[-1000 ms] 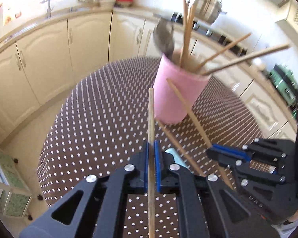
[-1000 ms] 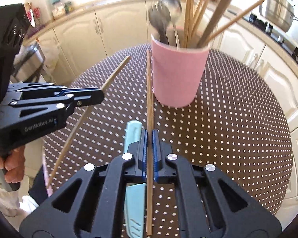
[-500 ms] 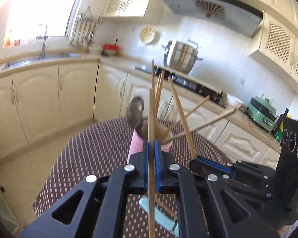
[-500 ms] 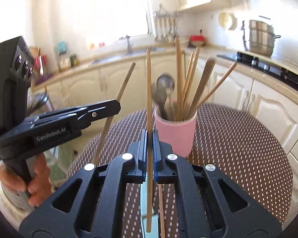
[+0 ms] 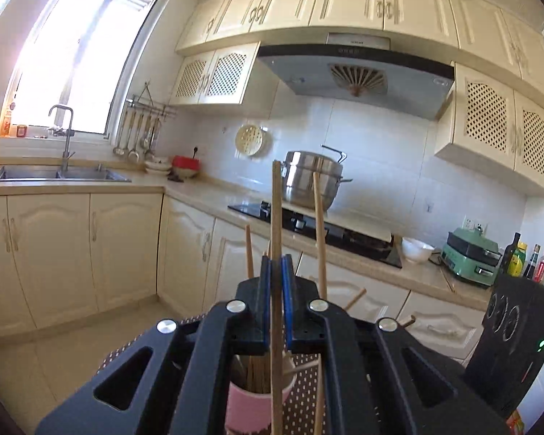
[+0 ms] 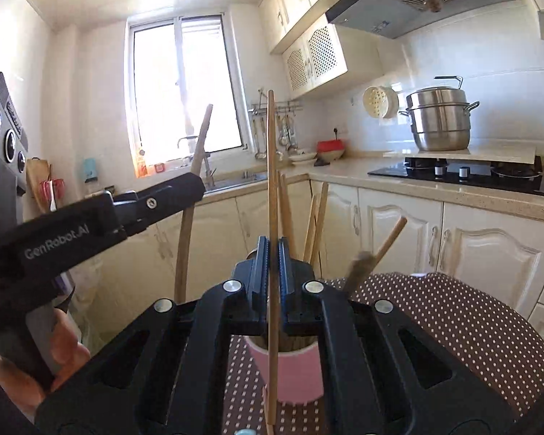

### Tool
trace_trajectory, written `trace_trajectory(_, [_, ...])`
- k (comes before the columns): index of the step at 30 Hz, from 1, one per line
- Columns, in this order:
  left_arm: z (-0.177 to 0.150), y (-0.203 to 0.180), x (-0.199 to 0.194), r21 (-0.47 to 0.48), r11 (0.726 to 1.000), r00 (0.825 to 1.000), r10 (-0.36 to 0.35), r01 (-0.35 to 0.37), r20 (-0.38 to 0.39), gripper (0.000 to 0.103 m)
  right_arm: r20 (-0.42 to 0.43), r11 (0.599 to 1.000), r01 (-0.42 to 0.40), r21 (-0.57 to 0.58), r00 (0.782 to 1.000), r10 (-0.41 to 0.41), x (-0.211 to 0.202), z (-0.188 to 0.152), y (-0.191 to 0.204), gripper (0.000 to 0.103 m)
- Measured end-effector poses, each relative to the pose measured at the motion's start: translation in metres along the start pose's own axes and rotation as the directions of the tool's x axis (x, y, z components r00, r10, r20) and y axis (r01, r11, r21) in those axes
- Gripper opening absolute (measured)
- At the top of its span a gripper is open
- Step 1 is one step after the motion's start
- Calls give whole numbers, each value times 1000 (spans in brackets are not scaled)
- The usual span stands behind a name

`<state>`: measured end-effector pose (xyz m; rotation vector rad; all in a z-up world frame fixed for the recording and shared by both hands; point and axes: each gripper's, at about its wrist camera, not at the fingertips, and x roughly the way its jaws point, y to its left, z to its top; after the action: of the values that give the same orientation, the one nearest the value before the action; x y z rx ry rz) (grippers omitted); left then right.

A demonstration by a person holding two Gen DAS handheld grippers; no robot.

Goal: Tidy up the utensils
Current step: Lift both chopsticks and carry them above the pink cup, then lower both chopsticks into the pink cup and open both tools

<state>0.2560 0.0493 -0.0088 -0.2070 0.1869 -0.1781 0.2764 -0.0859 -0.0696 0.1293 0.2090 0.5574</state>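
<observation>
We see the left tool (image 5: 276,275) clamped narrow on a wooden chopstick (image 5: 276,217), which stands upright between its blue pads and runs from well above the tips down past them. Below and just beyond this tool sits the pink cup (image 5: 252,404), holding a bundle of other chopsticks and resting on the dotted brown surface (image 5: 303,395).

The right tool (image 6: 273,257) is likewise pinched tight on its own chopstick (image 6: 271,166), upright, its lower end reaching down in front of the same pink cup (image 6: 290,377) on the dotted surface (image 6: 453,319). To the left of the right tool, the left tool (image 6: 196,186) shows from the side, gripping its chopstick (image 6: 194,181), with a person's hand (image 6: 60,355) around its handle. Beyond the right tool's tips, more sticks lean out of the cup.
</observation>
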Motion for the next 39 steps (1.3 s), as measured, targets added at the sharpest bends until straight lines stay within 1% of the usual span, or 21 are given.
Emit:
trace_trajectory(3, [4,-1,14,8,1000,1000,-7,6,19,6,43,1000,9,1,999,-9,11,4,-5,6])
trace_trajectory(7, [12,3,32,-14,1000,998,-9,9,56,6,98,1000,21,5,995,-21,22,10,-11,6])
trace_trajectory(12, [16,8,49,-33,999,995,0,3,101,6,136,999,32,21,990,-34,32,13,-18,6])
trace_trajectory(18, [17,9,59,-36,999,988,15,-10,151,6,130,999,37,18,991,-39,42,9,-23,6])
trace_trajectory(24, [19,11,58,-42,999,978,30,-22,208,6,105,999,35,14,994,-36,44,5,-23,6])
trace_trajectory(28, [11,11,66,-31,998,979,58,-53,196,6,99,999,42,16,994,-44,44,3,-26,6])
trace_trajectory(31, [4,13,69,-33,998,983,52,-47,176,6,88,999,49,23,995,-51,43,1,-27,6])
trace_trajectory(39, [-11,15,76,-12,999,997,33,-32,63,7,56,998,58,23,997,-59,40,-6,-23,6])
